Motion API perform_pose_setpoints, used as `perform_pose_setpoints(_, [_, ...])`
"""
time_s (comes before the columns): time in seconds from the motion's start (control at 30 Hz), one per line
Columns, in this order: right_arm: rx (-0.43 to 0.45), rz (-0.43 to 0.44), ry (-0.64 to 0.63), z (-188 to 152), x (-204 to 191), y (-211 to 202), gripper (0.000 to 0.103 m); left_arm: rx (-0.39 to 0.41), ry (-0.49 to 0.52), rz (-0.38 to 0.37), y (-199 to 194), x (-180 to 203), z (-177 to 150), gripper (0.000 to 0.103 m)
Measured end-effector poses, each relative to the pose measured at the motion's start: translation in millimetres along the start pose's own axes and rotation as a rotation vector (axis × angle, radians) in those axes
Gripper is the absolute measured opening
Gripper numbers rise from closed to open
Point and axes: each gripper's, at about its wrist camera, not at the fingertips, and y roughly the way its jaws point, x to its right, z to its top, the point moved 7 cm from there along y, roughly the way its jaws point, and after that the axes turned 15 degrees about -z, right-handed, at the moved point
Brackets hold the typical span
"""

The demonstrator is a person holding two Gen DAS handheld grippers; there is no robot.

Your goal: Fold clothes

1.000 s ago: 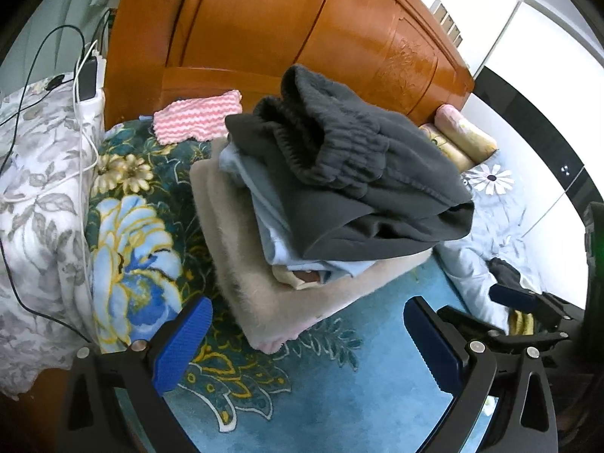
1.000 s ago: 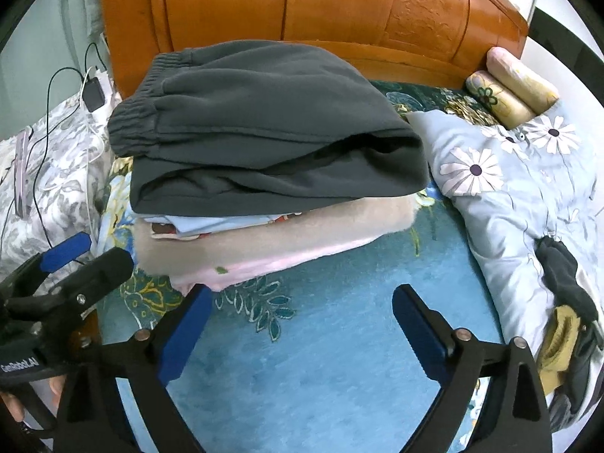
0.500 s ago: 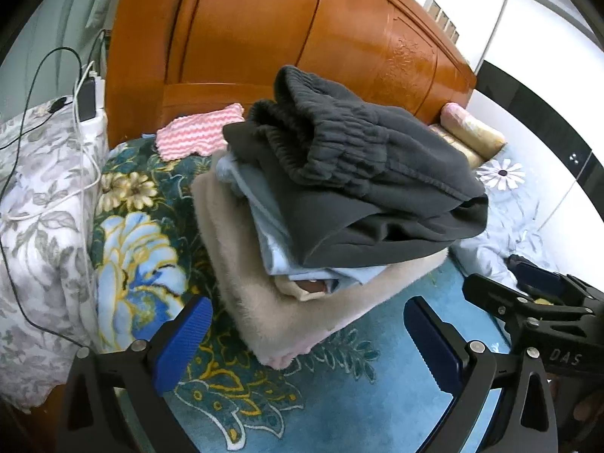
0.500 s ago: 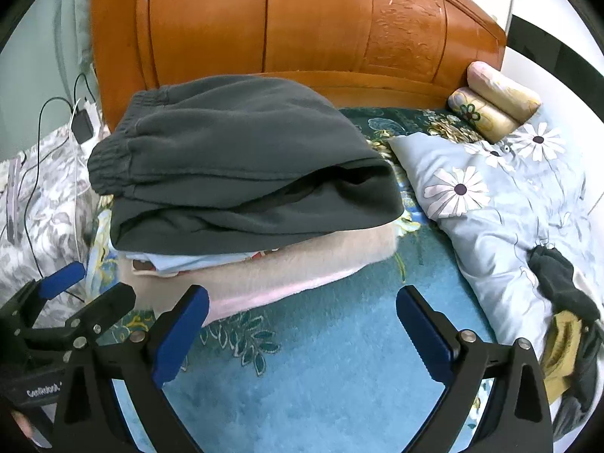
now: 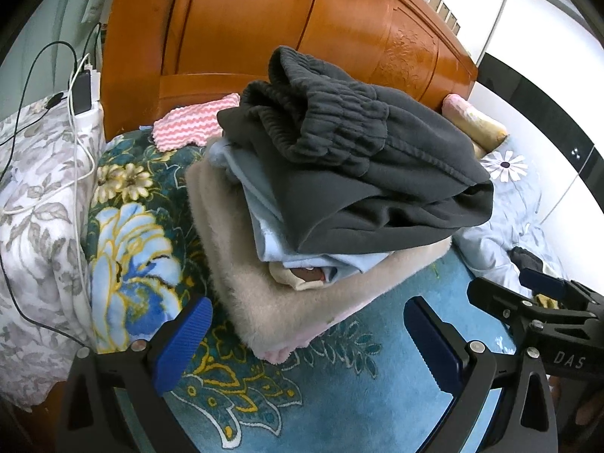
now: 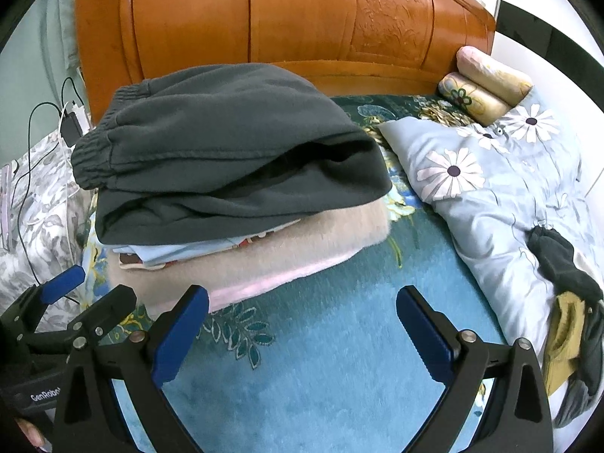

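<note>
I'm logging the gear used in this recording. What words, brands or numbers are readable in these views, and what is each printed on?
"DAS": white letters on the black body of the right gripper, seen at the right edge of the left wrist view; it may be cut off.
"GenRobo": white letters on the black body of the left gripper, at the lower left of the right wrist view; the end is cut off.
No other text is readable.

This was clearly somebody's bedroom at home. A big glossy orange-brown carved wooden headboard (image 6: 287, 19) stood behind a bed covered in a teal plush blanket with a flower print (image 6: 321, 339). A pale blue daisy-print duvet (image 6: 502, 188) lay bunched on it, two rolled floral bolster pillows (image 6: 487, 83) sat by the headboard, and a stack of folded clothes (image 5: 332, 204) was piled on top.
</note>
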Motion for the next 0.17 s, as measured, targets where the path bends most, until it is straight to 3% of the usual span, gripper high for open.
perform_pose_setpoints(0.17, [-0.010,-0.003,-0.003,-3.3,-0.3,0.6,0.100,0.010,-0.014,0.009,-2.3,-2.3,-0.7,0.103])
